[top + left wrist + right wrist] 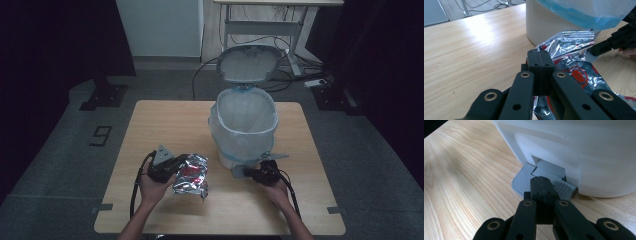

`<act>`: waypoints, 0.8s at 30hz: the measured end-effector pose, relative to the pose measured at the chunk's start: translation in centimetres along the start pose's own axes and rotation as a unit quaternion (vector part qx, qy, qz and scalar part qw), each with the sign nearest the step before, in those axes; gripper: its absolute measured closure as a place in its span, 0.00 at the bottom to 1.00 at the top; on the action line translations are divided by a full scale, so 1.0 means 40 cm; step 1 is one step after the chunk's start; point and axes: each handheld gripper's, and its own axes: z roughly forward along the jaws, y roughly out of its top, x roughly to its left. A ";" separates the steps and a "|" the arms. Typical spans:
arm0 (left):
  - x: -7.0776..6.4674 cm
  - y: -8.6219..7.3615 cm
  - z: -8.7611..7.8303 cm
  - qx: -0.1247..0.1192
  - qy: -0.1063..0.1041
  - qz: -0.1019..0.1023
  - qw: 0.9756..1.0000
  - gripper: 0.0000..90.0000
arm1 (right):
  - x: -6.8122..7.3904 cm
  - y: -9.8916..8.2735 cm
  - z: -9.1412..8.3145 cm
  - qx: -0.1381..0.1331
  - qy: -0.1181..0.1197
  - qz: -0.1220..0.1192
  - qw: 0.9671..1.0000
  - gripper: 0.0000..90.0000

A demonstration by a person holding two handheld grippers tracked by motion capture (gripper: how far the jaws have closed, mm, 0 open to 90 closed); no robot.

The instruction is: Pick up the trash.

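A crumpled silver foil bag (192,175) with red print lies on the wooden table (165,125) in front of a white pedal bin (245,122). The bin has a pale blue liner, and its lid (250,62) stands open. My left gripper (184,162) sits at the bag's left edge with its jaws pressed together on the foil bag (574,72). My right gripper (247,172) is shut, and its tips (541,180) rest on the bin's grey pedal (524,180). In the left gripper view, the right gripper (599,47) reaches in beside the bin (544,25).
The bin's white body (574,150) stands close ahead of the right gripper. Bare table spreads to the left and along the front edge. Beyond the table are a grey floor, cables and a desk frame (260,30).
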 end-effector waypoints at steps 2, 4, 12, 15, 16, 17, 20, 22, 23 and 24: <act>0.000 0.010 -0.007 -0.003 0.002 0.004 1.000 1.00 | 0.000 0.000 0.000 0.000 0.001 0.000 1.000 1.00; 0.000 0.021 -0.015 -0.008 0.003 0.007 1.000 1.00 | -0.001 0.000 0.000 0.000 0.001 0.000 1.000 1.00; -0.001 0.056 -0.032 -0.014 0.006 0.015 1.000 1.00 | 0.000 0.000 0.000 0.000 0.000 0.000 1.000 1.00; 0.001 0.063 -0.036 -0.017 0.004 0.013 1.000 1.00 | -0.001 0.000 0.000 0.000 0.001 0.000 1.000 1.00; 0.001 0.066 -0.037 -0.019 0.003 0.013 1.000 1.00 | -0.001 0.000 0.000 0.000 0.001 0.000 1.000 1.00; 0.000 0.069 -0.038 -0.018 0.002 0.014 1.000 1.00 | -0.001 0.000 0.000 0.000 0.001 0.000 1.000 1.00; 0.000 0.076 -0.040 -0.022 0.000 0.013 1.000 1.00 | -0.001 0.000 0.000 0.000 0.001 0.001 1.000 1.00; 0.000 0.080 -0.040 -0.023 -0.002 0.012 1.000 1.00 | -0.001 0.000 0.000 0.000 0.001 0.001 1.000 1.00; 0.000 0.081 -0.040 -0.023 -0.002 0.012 1.000 1.00 | -0.001 0.000 0.000 0.000 0.001 0.001 1.000 1.00; 0.000 0.083 -0.040 -0.023 -0.003 0.012 1.000 1.00 | 0.000 0.000 0.000 0.000 0.001 0.002 1.000 1.00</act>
